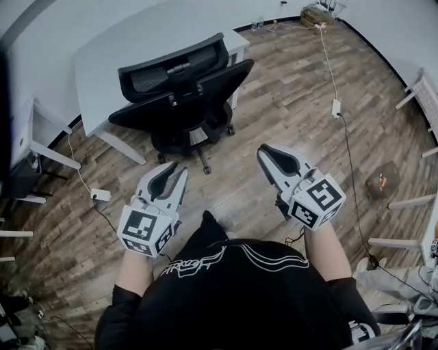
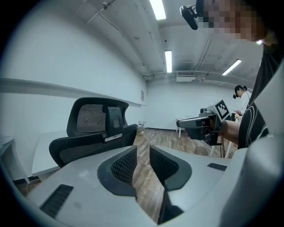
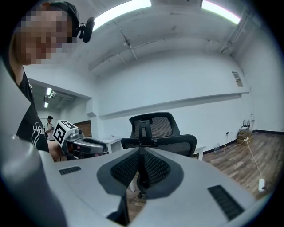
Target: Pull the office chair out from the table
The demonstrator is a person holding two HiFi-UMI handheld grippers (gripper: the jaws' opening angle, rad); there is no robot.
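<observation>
Room: wood-plank floor [image 1: 274,116], white walls, a white table [image 1: 116,55] close to the wall.
Office chair [image 1: 181,89]: black, mesh-backed, drawn up to the table's near edge with its back to the person; neither gripper touches it.
Left gripper [image 2: 142,153]: short of the chair, jaws a narrow gap apart, only floor seen between them.
Right gripper [image 3: 141,155]: also short of the chair, jaws closed together, empty.
Head view only: the chair's wheeled base; a white adapter [image 1: 336,108] on a cable across the floor, right of the chair.
Gripper views only: ceiling strip lights [image 2: 157,9]; the chair's headrest mesh; each gripper seen from the other, beside the chair.
</observation>
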